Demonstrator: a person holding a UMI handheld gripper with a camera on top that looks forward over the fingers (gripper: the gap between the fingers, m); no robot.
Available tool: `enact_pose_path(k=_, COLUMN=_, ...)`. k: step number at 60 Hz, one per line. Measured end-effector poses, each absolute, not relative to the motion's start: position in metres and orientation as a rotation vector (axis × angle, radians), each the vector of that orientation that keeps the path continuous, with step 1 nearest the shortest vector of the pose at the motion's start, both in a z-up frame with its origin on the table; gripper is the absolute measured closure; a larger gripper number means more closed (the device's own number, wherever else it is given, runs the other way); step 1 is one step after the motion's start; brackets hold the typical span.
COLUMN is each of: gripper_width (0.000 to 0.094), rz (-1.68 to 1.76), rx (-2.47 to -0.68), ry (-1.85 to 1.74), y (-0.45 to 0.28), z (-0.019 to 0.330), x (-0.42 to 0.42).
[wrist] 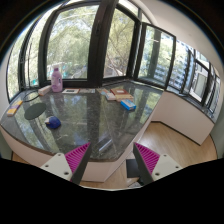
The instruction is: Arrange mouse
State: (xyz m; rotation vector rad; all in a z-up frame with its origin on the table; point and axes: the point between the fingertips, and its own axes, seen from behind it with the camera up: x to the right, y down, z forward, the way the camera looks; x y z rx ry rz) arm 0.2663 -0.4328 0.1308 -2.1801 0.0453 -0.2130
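The gripper (110,157) hangs well back from the glass-topped table (95,125), its two fingers spread apart with nothing between the magenta pads (78,155). The mouse itself is hard to pick out with any certainty from this distance; the likeliest candidate is the small dark blue object (53,122) lying on the near left part of the tabletop, but that is a judgement, not a clear reading. That uncertainty is the first risk: closing in on the wrong item would waste the approach. A second risk comes from the tabletop, which reflects the windows (100,40) and trees so strongly that the near rim is hard to judge, and a low approach could knock the fingertips against it. If the blue object is the mouse, it also sits fairly near the table's edge, so a sideways nudge from one finger could push it toward that edge or off it. Other things share the surface: a pink bottle (57,77) near the far left, a flat orange-and-grey item (127,102) to the right, and some smaller pieces along the left rim. The middle of the table looks open, and the floor (175,140) to the right of it leaves free room for bringing the gripper in.
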Motion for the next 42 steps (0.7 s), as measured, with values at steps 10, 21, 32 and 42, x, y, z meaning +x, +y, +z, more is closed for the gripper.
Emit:
enact_pose_path(k=10, gripper_width=0.0084, rz=-0.123, rx=-2.228, ry=0.047, y=-0.46, z=0.089, x=0.185)
enact_pose_path(k=21, gripper_width=0.0079, rz=-0.044, rx=-2.244, ry=-0.047, y=-0.432, z=0.055, x=0.094)
enact_pose_path(k=32, gripper_width=0.0081, rz=0.025, rx=-2.214, ry=-0.09, y=-0.356, z=0.032, x=0.034)
enact_pose_path(k=42, gripper_width=0.0083, rz=0.034, rx=-2.207, ry=-0.134, y=-0.282, z=0.011, x=0.006)
